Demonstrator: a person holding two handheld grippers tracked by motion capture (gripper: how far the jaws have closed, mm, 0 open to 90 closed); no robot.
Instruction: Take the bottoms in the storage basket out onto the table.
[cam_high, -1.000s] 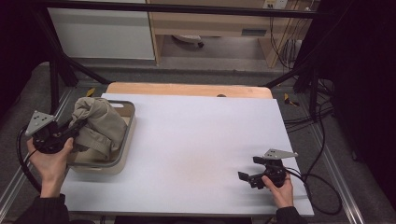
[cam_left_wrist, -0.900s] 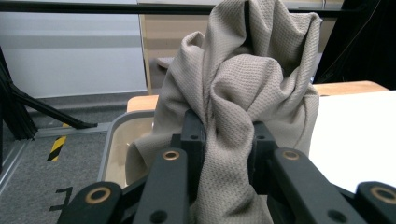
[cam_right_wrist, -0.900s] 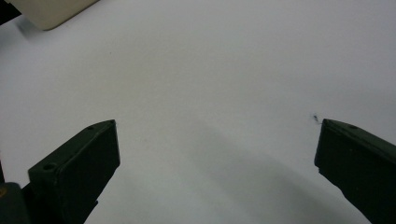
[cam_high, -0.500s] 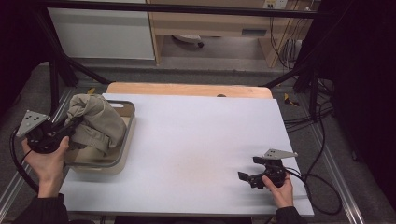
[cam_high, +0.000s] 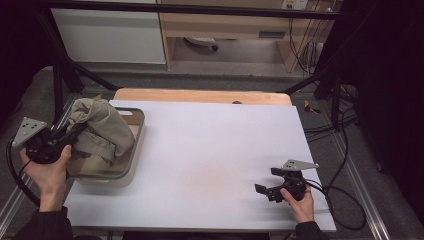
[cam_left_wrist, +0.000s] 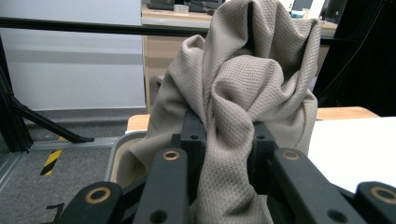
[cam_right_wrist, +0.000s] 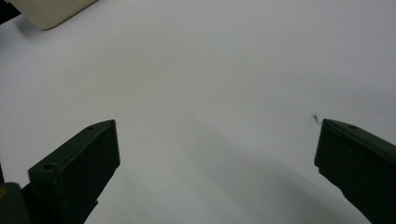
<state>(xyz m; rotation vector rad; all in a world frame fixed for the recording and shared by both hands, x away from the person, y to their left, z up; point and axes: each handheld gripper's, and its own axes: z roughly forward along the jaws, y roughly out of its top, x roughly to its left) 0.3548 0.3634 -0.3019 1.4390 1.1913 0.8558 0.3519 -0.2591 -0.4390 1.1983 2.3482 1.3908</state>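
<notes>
Left gripper (cam_left_wrist: 223, 140) is clamped on the bunched beige cloth (cam_high: 100, 131), holding it up over the grey tray (cam_high: 135, 145) at the table's left edge. Right gripper (cam_high: 267, 186) sits wide open near the white table (cam_high: 210, 145) front right corner, nothing between its jaws.

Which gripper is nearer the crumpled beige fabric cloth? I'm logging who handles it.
Left. The left gripper is clamped on the crumpled beige fabric cloth over the tray; the right gripper rests open across the white table.
</notes>
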